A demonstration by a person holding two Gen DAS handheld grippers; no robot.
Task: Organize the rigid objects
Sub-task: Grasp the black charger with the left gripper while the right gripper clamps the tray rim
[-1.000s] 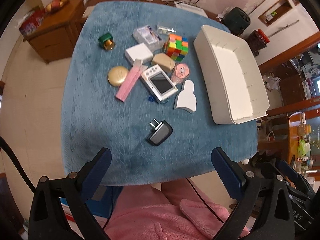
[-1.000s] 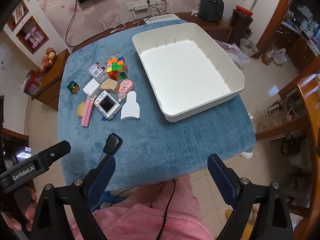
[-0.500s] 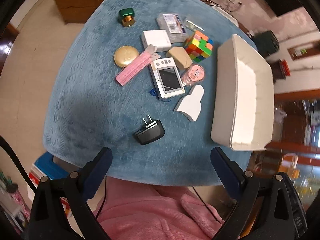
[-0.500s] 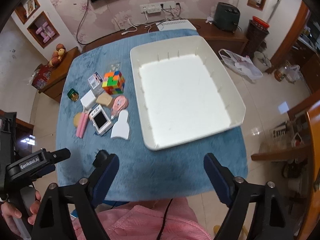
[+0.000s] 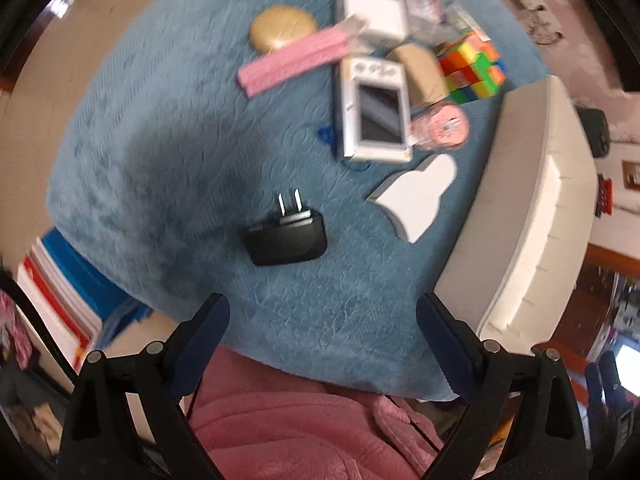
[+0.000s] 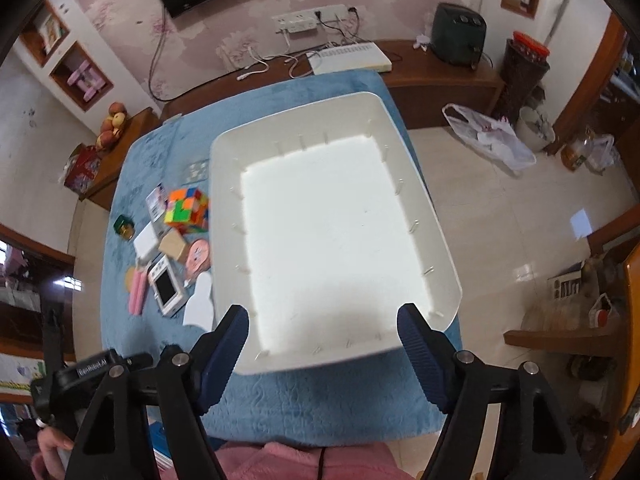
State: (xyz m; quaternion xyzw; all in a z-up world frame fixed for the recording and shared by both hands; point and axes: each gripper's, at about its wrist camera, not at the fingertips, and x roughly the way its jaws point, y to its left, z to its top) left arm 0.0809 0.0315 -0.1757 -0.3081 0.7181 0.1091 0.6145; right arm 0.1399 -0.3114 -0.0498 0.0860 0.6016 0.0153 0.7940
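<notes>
Sitting bare-floored on blue cloth [image 6: 332, 404], white tray [image 6: 440, 240], clutter alongside.

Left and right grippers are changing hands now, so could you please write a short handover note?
Left gripper: open, empty, jaws just closing slightly, above the black plug adapter on the blue cloth.
Right gripper: open, empty, jaws just narrowing, over the near rim of the white tray.
Things: puzzle cube, white handheld device, pink bar, gold disc, white box, tan block, pink round item and white cut-out shape lie left of the tray.
Done: nothing in the tray.
Left: move everything in, probably the adapter first.
</notes>
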